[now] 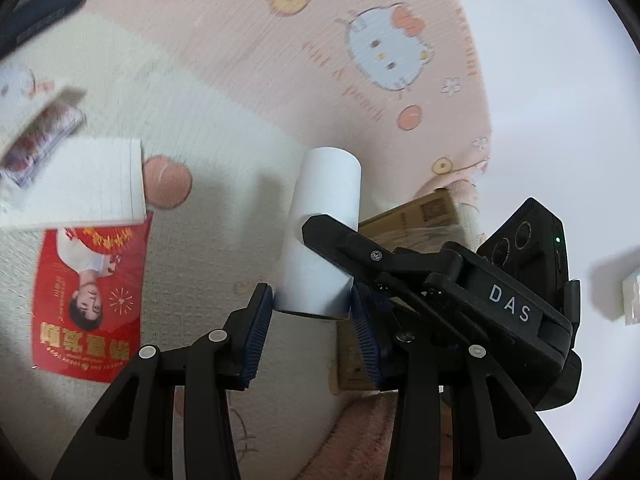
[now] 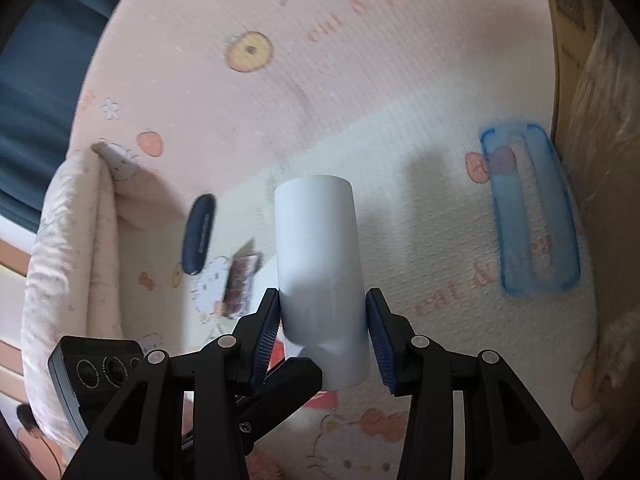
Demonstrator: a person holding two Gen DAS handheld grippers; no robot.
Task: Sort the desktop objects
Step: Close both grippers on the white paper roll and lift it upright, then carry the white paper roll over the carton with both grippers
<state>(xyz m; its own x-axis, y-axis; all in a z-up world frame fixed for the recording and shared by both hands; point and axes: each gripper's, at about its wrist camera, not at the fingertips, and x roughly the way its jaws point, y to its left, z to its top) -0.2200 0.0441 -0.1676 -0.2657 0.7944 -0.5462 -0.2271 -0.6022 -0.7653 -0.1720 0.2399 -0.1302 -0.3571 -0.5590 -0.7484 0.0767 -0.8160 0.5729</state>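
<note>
- White and smooth, the paper roll [image 1: 320, 232] sits between both pairs of fingers at once: we see it held up above the cartoon-printed mat [image 1: 248, 60], not resting on it
- Our left gripper [image 1: 312, 320] has its blue ribbed pads pressed to the roll's near end on both sides, so we read it as clamped on the roll
- Our right gripper [image 2: 322, 332] straddles the roll in its own view; the left pad touches the roll, while the right pad seems to stand just clear of it, so we cannot tell whether this grip is closed or letting go
- From this we judge a hand-over between the two grippers, though which way it goes we cannot say
- Sorting looks barely begun: a red leaflet [image 1: 90, 300], a lined notepad [image 1: 80, 184] overlapping its top edge, a dark oval case [image 2: 199, 236] and a small printed packet [image 2: 240, 284] all lie scattered on the mat
- Well apart from them, a clear box with a blue rim [image 2: 528, 208] lies near a cardboard box [image 2: 592, 120]; its contents are too blurred to name
- We see no tidy group yet, so the roll and every loose item are left to place
</note>
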